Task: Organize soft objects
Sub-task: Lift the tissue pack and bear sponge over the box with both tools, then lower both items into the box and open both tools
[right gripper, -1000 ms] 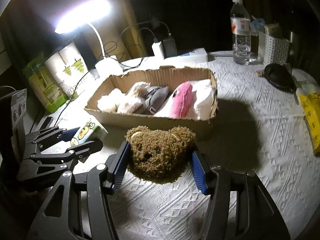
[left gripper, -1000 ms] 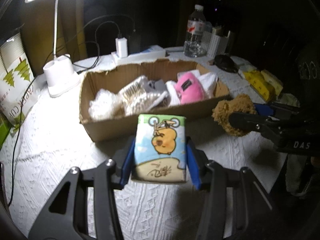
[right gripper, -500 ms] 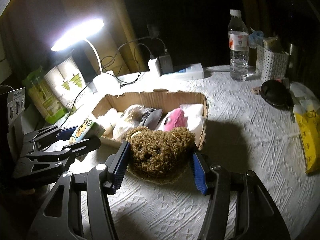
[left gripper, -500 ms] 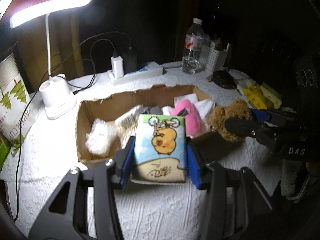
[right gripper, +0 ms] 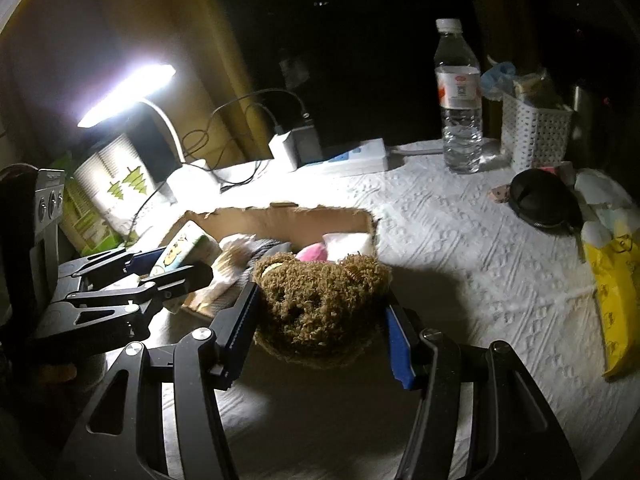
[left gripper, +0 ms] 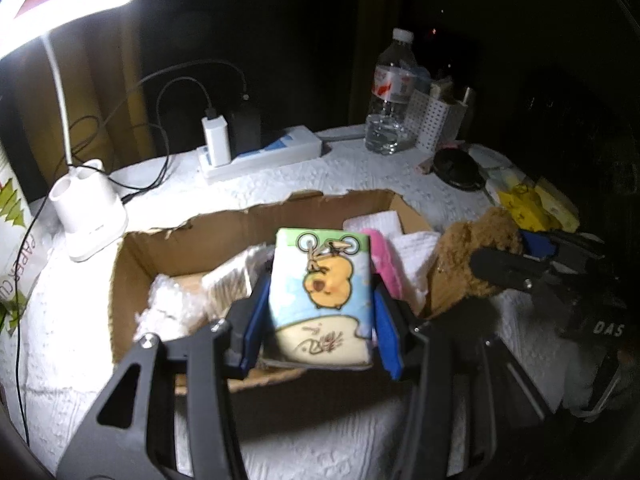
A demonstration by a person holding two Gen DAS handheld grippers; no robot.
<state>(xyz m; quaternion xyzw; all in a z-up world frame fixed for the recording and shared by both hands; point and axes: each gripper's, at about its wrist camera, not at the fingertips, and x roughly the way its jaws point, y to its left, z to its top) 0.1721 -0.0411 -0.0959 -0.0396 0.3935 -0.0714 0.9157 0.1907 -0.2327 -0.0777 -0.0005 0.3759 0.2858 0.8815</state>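
Note:
My left gripper (left gripper: 318,312) is shut on a tissue pack (left gripper: 322,296) printed with a yellow cartoon animal, held over the front of an open cardboard box (left gripper: 240,224). The box holds white, grey and pink soft items (left gripper: 382,264). My right gripper (right gripper: 320,312) is shut on a brown plush bear (right gripper: 320,300), held above the box's near right corner. In the left wrist view the bear (left gripper: 468,256) and right gripper (left gripper: 516,258) show at the right. In the right wrist view the left gripper (right gripper: 160,264) with the tissue pack (right gripper: 186,246) shows at the left, over the box (right gripper: 320,218).
A lit desk lamp (left gripper: 86,220) stands left of the box. A power strip with chargers (left gripper: 260,152), a water bottle (right gripper: 458,112) and a white basket (right gripper: 534,132) stand behind. A black pouch (right gripper: 544,202) and yellow packet (right gripper: 616,288) lie at the right. A white cloth covers the table.
Both grippers have risen and moved forward with their loads. The tissue pack is now over the box's front, and the bear is over its right corner.

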